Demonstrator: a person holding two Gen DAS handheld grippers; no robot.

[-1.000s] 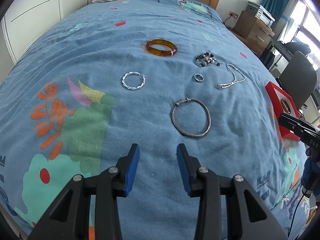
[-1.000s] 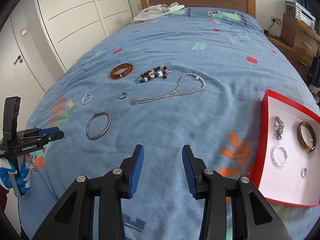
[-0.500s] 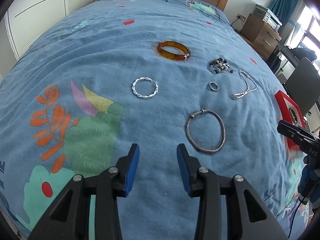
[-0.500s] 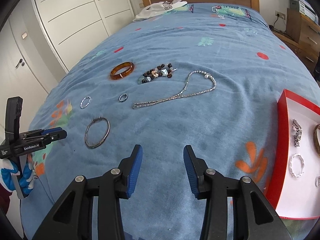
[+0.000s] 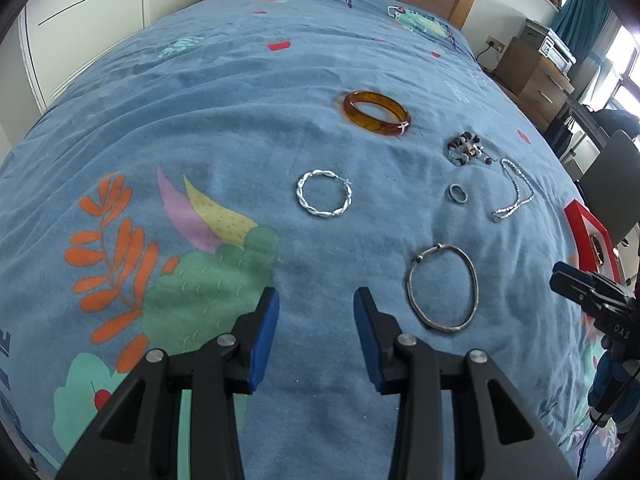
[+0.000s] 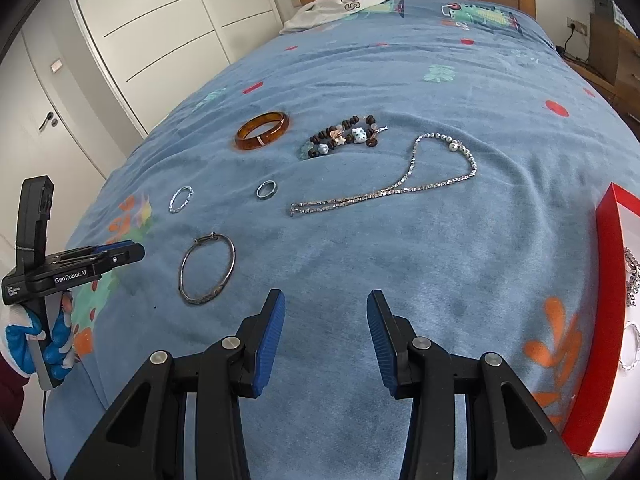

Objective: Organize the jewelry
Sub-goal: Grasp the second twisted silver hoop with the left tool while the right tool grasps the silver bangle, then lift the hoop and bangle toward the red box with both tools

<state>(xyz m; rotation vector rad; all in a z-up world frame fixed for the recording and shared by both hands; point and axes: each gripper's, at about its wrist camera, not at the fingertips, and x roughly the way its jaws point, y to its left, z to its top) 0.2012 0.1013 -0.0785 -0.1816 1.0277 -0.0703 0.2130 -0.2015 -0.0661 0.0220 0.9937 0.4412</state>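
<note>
Jewelry lies spread on a blue patterned bedspread. An amber bangle, a twisted silver ring bracelet, a small ring, a dark beaded bracelet, a silver chain necklace and a thin silver bangle lie apart. My left gripper is open and empty, near the thin bangle's left. My right gripper is open and empty, right of that bangle.
A red-rimmed white box at the right holds several jewelry pieces. White clothing lies by the wooden headboard. White wardrobes stand to the left, a wooden dresser and a chair to the right.
Both grippers have moved leftward and closer to the bedspread; the jewelry appears larger and shifted right in both views. The red box has slid toward the right edge. Both grippers stay open.
</note>
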